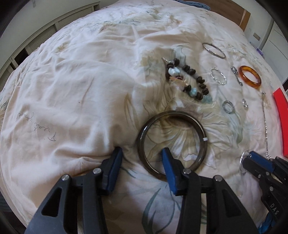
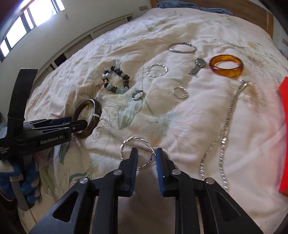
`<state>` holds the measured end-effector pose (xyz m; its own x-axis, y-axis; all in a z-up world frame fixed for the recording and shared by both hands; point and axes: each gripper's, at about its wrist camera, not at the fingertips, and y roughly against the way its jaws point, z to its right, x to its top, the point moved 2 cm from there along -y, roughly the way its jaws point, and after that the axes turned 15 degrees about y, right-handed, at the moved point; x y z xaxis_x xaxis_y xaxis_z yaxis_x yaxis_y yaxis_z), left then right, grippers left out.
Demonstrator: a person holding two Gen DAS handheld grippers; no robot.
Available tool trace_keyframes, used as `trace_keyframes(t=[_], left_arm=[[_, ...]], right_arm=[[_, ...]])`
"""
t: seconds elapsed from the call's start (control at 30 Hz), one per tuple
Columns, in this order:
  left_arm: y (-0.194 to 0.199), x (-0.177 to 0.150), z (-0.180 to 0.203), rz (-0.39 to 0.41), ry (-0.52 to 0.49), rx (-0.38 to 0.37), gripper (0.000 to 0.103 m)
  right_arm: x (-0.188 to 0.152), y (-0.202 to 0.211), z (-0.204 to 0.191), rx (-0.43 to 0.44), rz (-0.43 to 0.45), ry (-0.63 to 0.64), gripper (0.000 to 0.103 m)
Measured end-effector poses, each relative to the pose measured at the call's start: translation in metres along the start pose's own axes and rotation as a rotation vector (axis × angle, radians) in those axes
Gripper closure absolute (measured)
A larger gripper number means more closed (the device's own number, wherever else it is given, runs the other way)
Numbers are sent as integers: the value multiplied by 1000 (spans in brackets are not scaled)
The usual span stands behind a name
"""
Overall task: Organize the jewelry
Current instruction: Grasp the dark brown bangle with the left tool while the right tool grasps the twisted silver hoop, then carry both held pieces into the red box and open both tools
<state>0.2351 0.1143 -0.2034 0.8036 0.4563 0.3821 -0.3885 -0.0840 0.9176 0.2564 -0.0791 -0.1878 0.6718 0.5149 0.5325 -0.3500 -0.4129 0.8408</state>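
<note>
Jewelry lies spread on a pale floral bedspread (image 1: 72,90). My left gripper (image 1: 142,153) is open, its right finger inside a dark bangle (image 1: 201,126) and its left finger outside the rim; the bangle also shows in the right wrist view (image 2: 97,108). My right gripper (image 2: 146,153) is open around the near rim of a twisted silver bangle (image 2: 126,142), which lies on the bed. Beyond lie a beaded bracelet (image 2: 117,79), an amber bangle (image 2: 226,66), silver rings (image 2: 180,92) and a silver chain (image 2: 223,129).
A red box (image 2: 283,135) sits at the right edge. A thin silver bangle (image 2: 181,48), a second twisted silver bangle (image 2: 156,70) and a brooch (image 2: 198,65) lie farther back. A wooden headboard (image 2: 252,10) and blue cloth (image 2: 212,8) are beyond.
</note>
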Motion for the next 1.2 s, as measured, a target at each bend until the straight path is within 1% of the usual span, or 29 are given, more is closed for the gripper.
trace_keyframes(t=[0.03, 0.07, 0.13, 0.17, 0.23, 0.33, 0.5, 0.77, 1.03, 1.2], left_arm=[[-1, 4, 3, -2, 5, -2, 64], [-3, 8, 3, 0, 13, -6, 66], [-1, 8, 0, 7, 28, -18, 75], [0, 9, -3, 11, 40, -34, 78], [4, 9, -8, 16, 67, -71, 86], [13, 8, -13, 38, 87, -115, 91], [32, 5, -14, 85, 86, -141, 94], [62, 1, -13, 135, 82, -142, 94], [101, -13, -7, 186, 37, -157, 94], [124, -24, 10, 203, -7, -184, 94]], right_arm=[[1, -3, -1, 3, -4, 3, 94], [1, -5, -2, 4, -7, 5, 95], [0, -7, -2, 7, -7, 0, 95], [0, -6, -2, 6, -3, -4, 96], [0, -1, -3, 1, 9, -5, 97], [-1, 9, -7, -8, 34, -4, 98], [-3, 38, -14, -21, 85, -4, 99], [-9, 84, -25, -54, 142, 0, 99], [-22, 131, -36, -98, 208, 6, 99], [-33, 160, -31, -129, 253, -22, 99]])
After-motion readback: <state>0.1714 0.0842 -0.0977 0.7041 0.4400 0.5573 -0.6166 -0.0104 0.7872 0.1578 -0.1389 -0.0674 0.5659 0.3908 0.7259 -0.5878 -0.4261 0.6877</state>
